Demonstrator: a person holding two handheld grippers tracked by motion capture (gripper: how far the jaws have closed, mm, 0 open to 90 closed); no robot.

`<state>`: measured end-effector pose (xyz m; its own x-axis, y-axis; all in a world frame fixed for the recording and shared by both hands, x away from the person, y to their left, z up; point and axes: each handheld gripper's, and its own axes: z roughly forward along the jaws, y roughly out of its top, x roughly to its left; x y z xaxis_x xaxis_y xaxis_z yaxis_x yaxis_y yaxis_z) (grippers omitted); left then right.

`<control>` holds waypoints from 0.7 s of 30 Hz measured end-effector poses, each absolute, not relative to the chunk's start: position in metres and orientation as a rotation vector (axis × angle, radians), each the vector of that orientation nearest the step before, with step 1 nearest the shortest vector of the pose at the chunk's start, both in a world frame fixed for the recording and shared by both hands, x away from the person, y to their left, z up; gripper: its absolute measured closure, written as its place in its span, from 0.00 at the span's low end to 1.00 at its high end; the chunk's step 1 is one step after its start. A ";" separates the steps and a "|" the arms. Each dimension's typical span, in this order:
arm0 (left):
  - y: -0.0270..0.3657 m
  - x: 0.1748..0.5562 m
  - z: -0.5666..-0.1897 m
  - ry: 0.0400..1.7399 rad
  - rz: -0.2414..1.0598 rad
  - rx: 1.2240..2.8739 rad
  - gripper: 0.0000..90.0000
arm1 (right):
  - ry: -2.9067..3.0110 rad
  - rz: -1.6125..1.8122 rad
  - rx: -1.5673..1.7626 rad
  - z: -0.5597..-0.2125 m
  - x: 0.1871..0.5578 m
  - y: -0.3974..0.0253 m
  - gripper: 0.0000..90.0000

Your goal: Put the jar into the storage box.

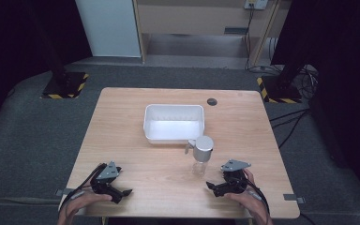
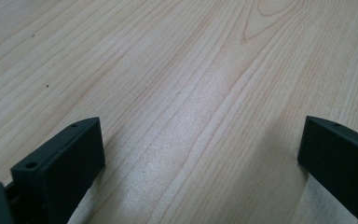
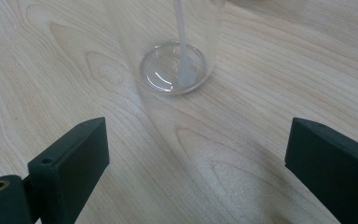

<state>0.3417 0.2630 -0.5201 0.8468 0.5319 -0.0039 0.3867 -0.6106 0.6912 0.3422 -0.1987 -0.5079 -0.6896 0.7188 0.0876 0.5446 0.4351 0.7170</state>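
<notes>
L gripper [image 1: 122,193] jaws wide apart, empty, on table [image 1: 122,122]; R gripper [image 1: 212,186] jaws spread, near clear pump bottle [image 1: 201,157]; white tub [image 1: 174,123] behind.

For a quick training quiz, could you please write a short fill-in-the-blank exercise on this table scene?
1. The white tub on the table is ____.
2. The clear bottle has a ____ cap.
3. Both the left tongs and the right tongs are ____.
4. The bottle stands nearest the ____ tongs.

Missing words: empty; silver; open; right
</notes>
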 end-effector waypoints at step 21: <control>0.263 0.342 -0.520 0.663 0.262 2.299 0.00 | 2.418 1.160 1.065 -0.494 0.341 -0.193 0.07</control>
<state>0.3417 0.2630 -0.5203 0.8470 0.5315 -0.0032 0.3855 -0.6102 0.6922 0.3409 -0.1925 -0.4935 -0.6992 0.7105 0.0796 0.5067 0.4140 0.7562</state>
